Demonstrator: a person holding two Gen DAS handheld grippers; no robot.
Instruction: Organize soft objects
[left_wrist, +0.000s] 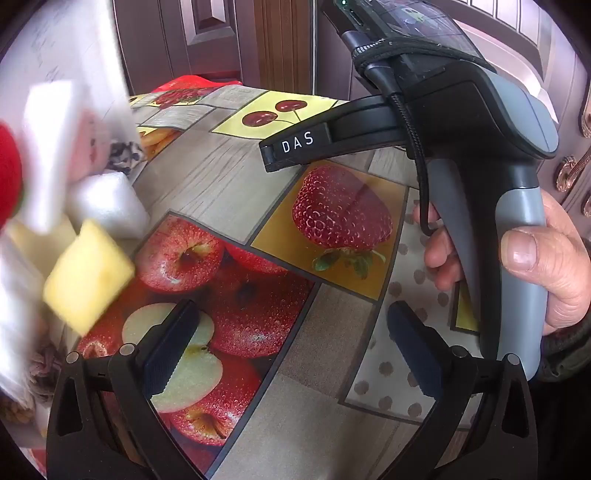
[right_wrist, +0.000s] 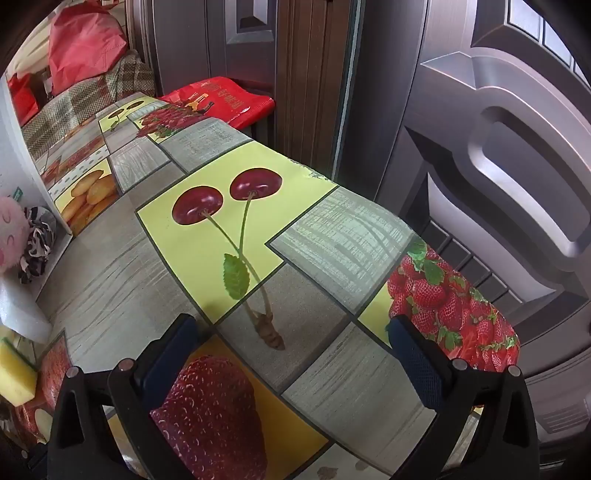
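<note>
In the left wrist view, a pile of soft things lies blurred at the left: a yellow sponge, a white foam block, a red plush piece and a black-and-white cloth. My left gripper is open over the fruit-print tablecloth, to the right of the sponge, with nothing between its fingers. My right gripper is also open and empty above a printed strawberry. At its left edge the right wrist view shows a pink plush, the patterned cloth, the white foam and the yellow sponge.
A hand holds the right gripper's handle at the right of the left wrist view. A brown metal door stands beyond the table's right edge. A red bag lies at the far end, with red and checked cloth behind it.
</note>
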